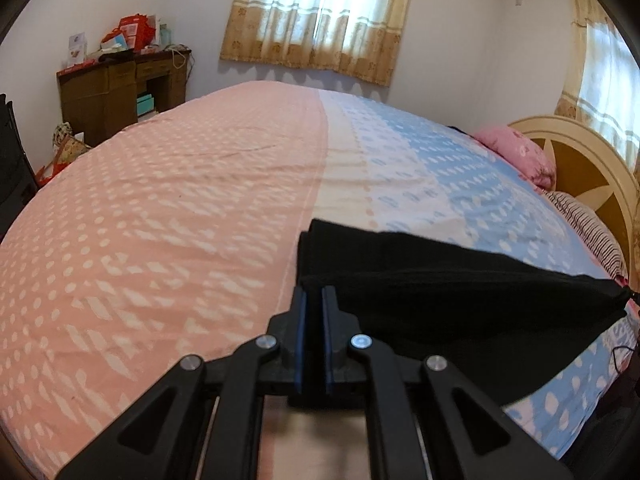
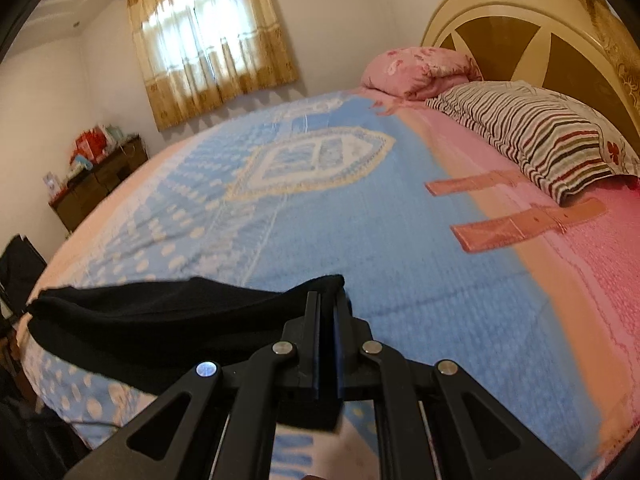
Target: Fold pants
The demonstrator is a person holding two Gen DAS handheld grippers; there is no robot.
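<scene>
The black pants (image 1: 448, 296) hang stretched above the bed between my two grippers. My left gripper (image 1: 315, 294) is shut on the pants' left corner, and the cloth runs off to the right in the left wrist view. In the right wrist view the same black pants (image 2: 160, 320) stretch away to the left from my right gripper (image 2: 327, 300), which is shut on their right corner. The lower part of the pants drapes down toward the near side of the bed. Each gripper's blue pads stand nearly together with cloth at their tips.
The bed (image 1: 180, 208) has a pink and blue patterned cover (image 2: 360, 240). A striped pillow (image 2: 536, 136) and a pink pillow (image 2: 416, 68) lie by the headboard (image 2: 540, 20). Two pink straps (image 2: 520, 224) lie near the striped pillow. A wooden desk (image 1: 120, 92) stands by the far wall.
</scene>
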